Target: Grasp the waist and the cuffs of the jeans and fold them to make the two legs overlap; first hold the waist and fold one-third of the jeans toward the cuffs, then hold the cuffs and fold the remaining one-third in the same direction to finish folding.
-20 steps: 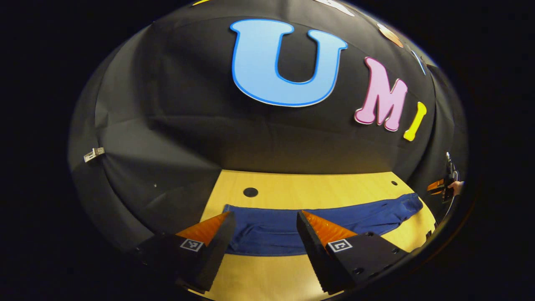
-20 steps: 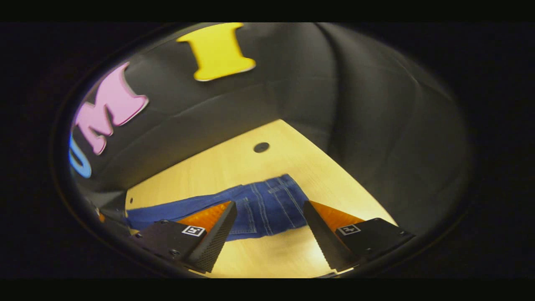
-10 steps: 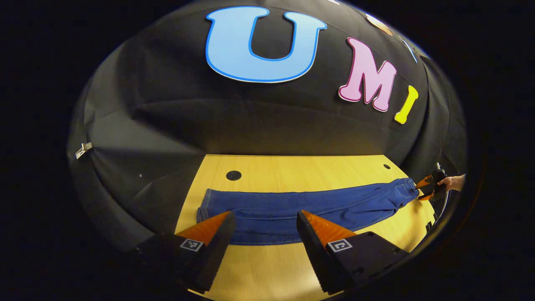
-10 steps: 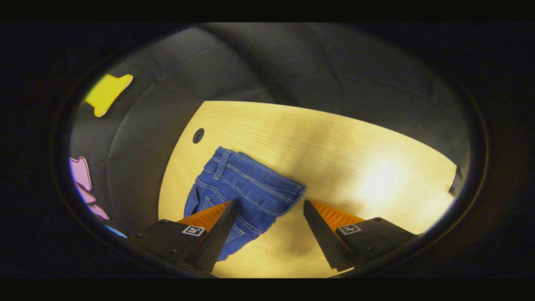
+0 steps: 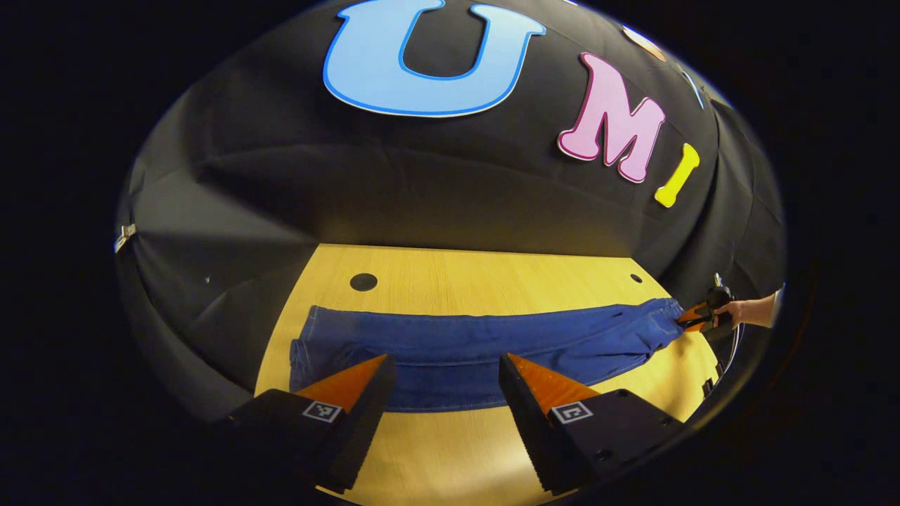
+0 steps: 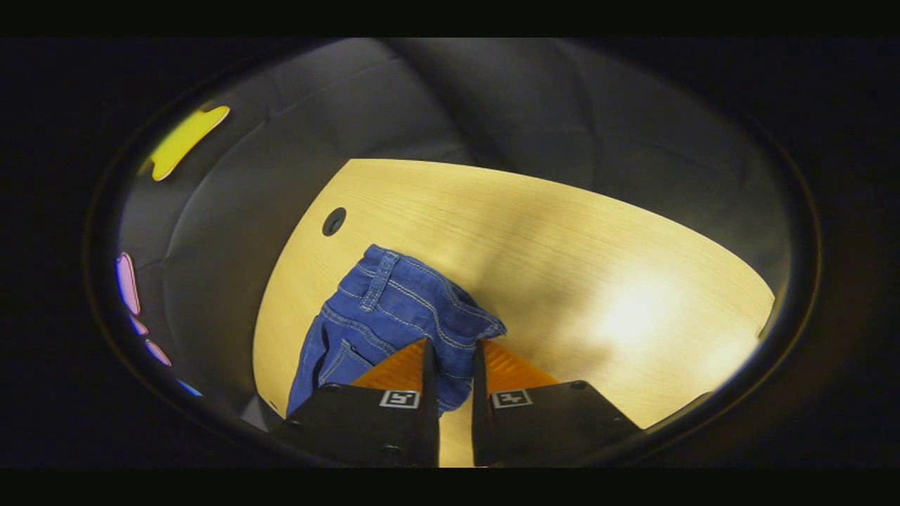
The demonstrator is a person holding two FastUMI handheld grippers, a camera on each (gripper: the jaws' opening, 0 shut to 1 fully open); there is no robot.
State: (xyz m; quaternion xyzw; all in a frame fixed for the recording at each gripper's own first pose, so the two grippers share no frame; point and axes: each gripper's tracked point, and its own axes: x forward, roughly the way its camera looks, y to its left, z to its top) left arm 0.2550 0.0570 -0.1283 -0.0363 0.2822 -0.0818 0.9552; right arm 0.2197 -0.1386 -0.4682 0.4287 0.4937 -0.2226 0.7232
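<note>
In the left gripper view, the jeans [image 5: 485, 344] lie stretched across the table [image 5: 492, 274], cuffs at left near a hole [image 5: 363, 282], waist at far right by a hand [image 5: 735, 313]. The left gripper [image 5: 443, 383] hangs before their near edge. In the right gripper view, the right gripper [image 6: 453, 362] sits at the waist [image 6: 415, 295]

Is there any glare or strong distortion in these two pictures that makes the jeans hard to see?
Right gripper view: a bright glare patch lies on the bare table, beside the jeans, whose stitching stays sharp. Left gripper view: fisheye bending curves the jeans and table edge; lighting is even, the far right claw is small.
</note>
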